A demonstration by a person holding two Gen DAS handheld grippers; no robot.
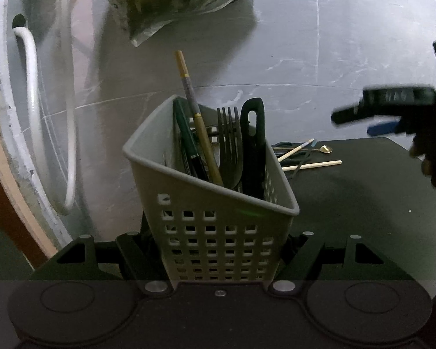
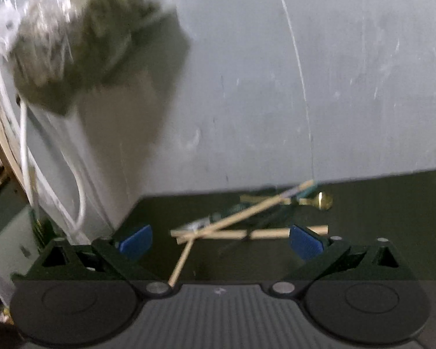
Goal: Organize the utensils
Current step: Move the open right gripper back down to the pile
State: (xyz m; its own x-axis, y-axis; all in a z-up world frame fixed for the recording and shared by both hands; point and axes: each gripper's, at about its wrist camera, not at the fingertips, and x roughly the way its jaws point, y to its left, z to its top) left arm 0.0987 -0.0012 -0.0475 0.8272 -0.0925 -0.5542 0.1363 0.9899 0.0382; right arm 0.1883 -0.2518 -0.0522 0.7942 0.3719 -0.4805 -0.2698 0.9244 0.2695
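Grey marbled wall backs a dark table (image 2: 378, 232) where loose chopsticks (image 2: 218, 234) and a gold spoon (image 2: 324, 200) lie crossed in a pile. Left gripper (image 1: 221, 250) is clamped on the perforated grey caddy (image 1: 215, 232), already holding a black fork (image 1: 229, 139). Right gripper (image 2: 221, 241) hovers with jaws wide apart and empty. Those thin, light, stiff sticks would likely roll; pinching one mid-shaft, clear of the crossings, looks safest.
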